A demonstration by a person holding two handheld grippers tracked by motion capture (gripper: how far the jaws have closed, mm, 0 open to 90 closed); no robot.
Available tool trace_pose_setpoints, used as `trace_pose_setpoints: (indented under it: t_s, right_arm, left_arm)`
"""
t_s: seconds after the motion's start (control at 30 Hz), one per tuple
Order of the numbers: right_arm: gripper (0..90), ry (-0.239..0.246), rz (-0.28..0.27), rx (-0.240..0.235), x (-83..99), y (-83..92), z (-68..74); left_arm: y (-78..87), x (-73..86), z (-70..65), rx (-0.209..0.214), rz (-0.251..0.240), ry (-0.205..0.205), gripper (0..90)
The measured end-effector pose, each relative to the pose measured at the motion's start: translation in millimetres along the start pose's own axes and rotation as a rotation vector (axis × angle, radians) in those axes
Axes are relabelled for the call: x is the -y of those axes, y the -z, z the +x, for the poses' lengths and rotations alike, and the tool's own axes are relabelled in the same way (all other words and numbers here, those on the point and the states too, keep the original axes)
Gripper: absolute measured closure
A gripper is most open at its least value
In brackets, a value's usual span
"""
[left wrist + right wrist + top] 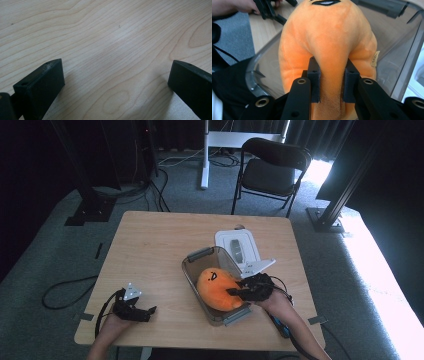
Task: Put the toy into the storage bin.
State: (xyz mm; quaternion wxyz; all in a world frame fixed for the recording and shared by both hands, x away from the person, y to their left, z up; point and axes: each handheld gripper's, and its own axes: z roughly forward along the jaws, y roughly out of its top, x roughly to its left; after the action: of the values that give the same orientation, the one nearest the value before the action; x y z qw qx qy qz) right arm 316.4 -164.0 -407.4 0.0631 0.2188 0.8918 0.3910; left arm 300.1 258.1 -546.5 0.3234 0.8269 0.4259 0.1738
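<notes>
Here, my right jaws pinch the plush over the bin.

My right gripper (239, 292) has its jaws clamped on a fold of the orange plush (218, 288), which sits in the clear bin (194, 256) at the table's (150, 245) middle, toward 4 o'clock. In the right gripper view the pads (314, 80) squeeze the plush (329, 37) from both sides, the bin's wall (409, 65) showing at 3 o'clock. A white lid (237, 246) lies just beside the bin at 1 o'clock. My left gripper (134, 311) rests at the table's 7 o'clock corner, well apart from the bin, its jaws wide apart over bare wood (112, 50).
</notes>
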Motion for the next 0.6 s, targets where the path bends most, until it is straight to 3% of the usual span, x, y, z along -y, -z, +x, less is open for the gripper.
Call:
trace_pose_setpoints:
  t_s: [0.6]
  right_arm:
    - [72.2, 0.010, 0.116, -0.013, 0.8, -21.8, -5.1]
  left_arm:
    - [-0.1, 0.0, -0.1, 0.000, -0.002, 0.002, 1.0]
